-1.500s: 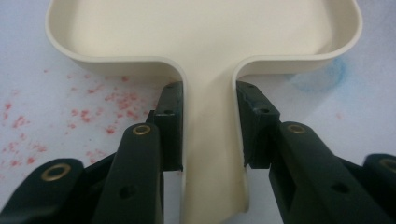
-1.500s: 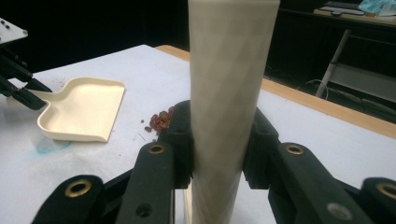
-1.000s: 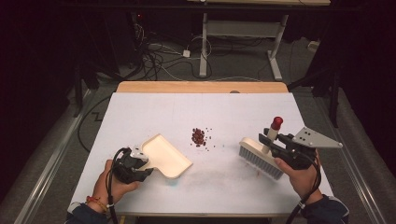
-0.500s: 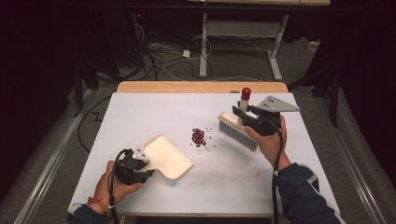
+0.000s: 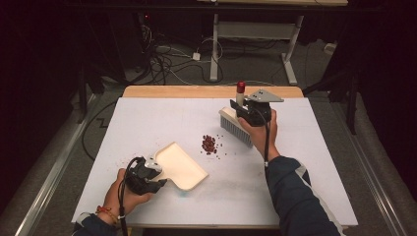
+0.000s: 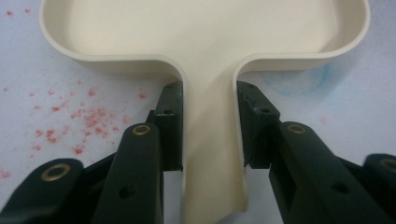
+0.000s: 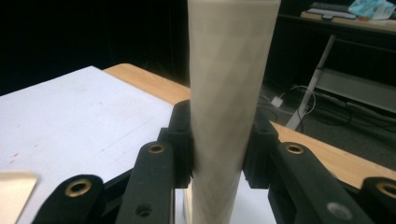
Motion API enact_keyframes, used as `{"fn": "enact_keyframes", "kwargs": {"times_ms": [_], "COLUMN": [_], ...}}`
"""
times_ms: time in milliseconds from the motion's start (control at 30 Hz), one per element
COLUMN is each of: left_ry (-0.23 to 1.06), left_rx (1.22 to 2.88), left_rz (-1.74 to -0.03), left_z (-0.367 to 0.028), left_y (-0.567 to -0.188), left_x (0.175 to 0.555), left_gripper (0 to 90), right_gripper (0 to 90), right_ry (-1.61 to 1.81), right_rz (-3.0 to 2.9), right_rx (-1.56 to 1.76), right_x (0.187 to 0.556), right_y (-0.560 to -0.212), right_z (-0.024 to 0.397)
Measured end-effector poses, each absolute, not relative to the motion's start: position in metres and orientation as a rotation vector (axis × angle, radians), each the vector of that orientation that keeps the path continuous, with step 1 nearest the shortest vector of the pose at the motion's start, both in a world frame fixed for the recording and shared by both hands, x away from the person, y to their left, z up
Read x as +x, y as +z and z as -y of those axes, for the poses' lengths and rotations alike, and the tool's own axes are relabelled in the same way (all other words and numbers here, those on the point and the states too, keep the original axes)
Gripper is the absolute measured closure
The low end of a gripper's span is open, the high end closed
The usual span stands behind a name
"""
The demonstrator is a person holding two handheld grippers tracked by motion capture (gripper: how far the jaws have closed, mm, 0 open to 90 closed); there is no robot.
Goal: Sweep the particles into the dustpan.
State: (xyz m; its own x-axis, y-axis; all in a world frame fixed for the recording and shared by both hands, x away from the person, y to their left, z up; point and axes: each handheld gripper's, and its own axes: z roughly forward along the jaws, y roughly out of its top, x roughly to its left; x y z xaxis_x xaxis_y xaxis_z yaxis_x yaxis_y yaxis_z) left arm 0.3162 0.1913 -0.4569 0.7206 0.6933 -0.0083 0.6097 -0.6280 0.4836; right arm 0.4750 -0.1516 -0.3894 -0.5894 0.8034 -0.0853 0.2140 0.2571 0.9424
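Left gripper (image 5: 147,176) sits at the near edge of the surface (image 5: 147,123), about 7 o'clock from the middle. Its jaws are clamped on the handle of the cream dustpan (image 5: 179,166); in the left gripper view both pads press the handle's side walls and the dustpan (image 6: 205,42) spreads out ahead of them. The pan lies flat on the white sheet, open lip facing 2 o'clock, toward the debris. Faint red smears (image 6: 84,119) mark the sheet just beside the left jaw.

Red debris pile (image 5: 209,144) lies near mid-surface, close to the pan's lip but apart from it. A few loose bits are scattered around the pile at 3 o'clock.

Right gripper (image 5: 247,112) is farther back, at 1 o'clock from the pile. Its jaws grip the hand brush (image 5: 235,127) by its pale handle; in the right gripper view the handle (image 7: 229,93) stands upright between the pads, squeezed from both sides. Red cap (image 5: 240,87) tops the handle. The bristle head points down at the surface, just past the pile on its far side; contact with the sheet can't be told.

Bare wooden edge (image 5: 196,91) of the surface runs along 12 o'clock, beyond the sheet.
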Motion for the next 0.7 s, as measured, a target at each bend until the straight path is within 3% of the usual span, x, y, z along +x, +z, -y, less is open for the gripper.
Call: {"fn": "enact_keyframes", "kwargs": {"times_ms": [700], "left_ry": [0.221], "left_rx": [2.471], "left_rz": [-0.981], "left_z": [-0.182], "left_y": [-0.459], "left_x": [0.321], "left_gripper": [64.1], "right_gripper": [69.4], "right_ry": [1.410], "right_rz": [-2.050], "right_rx": [0.804], "right_x": [0.455], "right_y": [-0.400], "right_z": [0.117]}}
